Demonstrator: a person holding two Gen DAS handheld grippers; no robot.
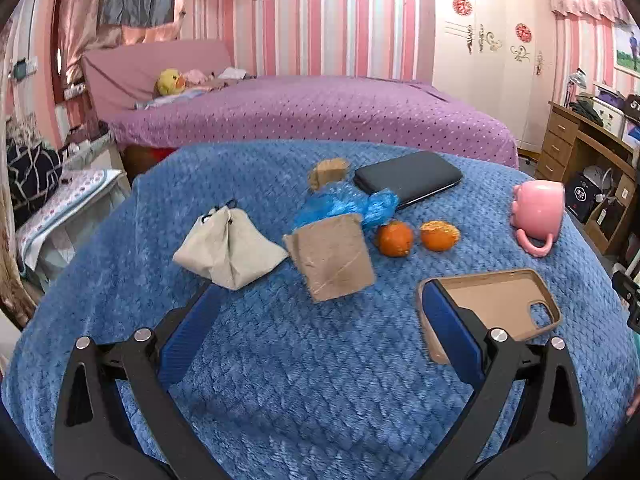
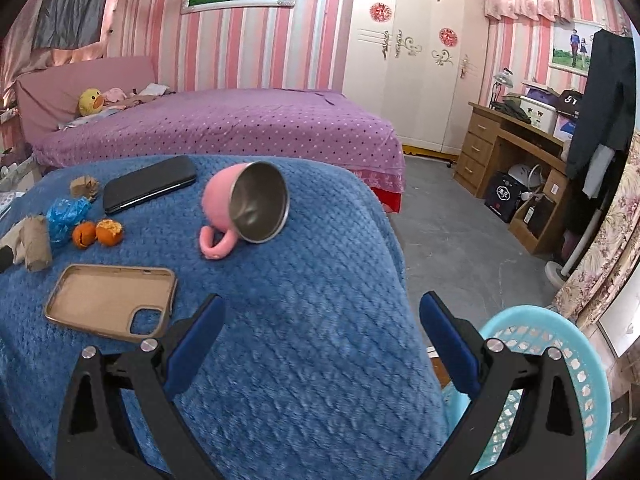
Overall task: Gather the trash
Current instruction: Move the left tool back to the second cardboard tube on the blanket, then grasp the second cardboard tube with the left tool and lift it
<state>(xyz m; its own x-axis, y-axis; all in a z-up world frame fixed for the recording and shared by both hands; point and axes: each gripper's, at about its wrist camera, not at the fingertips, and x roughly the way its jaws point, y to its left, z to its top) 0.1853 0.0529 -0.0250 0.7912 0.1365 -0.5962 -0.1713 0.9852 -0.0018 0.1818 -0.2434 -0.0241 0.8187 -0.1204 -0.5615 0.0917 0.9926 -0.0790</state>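
Beside the pink mug (image 2: 244, 204), orange peels (image 1: 416, 237) and brown paper (image 1: 332, 260) lie uncollected; my left claw (image 1: 320, 320) and right claw (image 2: 320, 340) gape empty.

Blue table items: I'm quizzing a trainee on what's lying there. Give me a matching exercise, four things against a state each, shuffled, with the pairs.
Things:
1. pink mug
2. phone case
3. black phone
4. brown paper bag

States:
A. lies flat beside the blue plastic wad
B. on its side, opening towards the right wrist camera
C. crumpled
D. empty, inside facing up

Pairs: 1-B, 2-D, 3-A, 4-C
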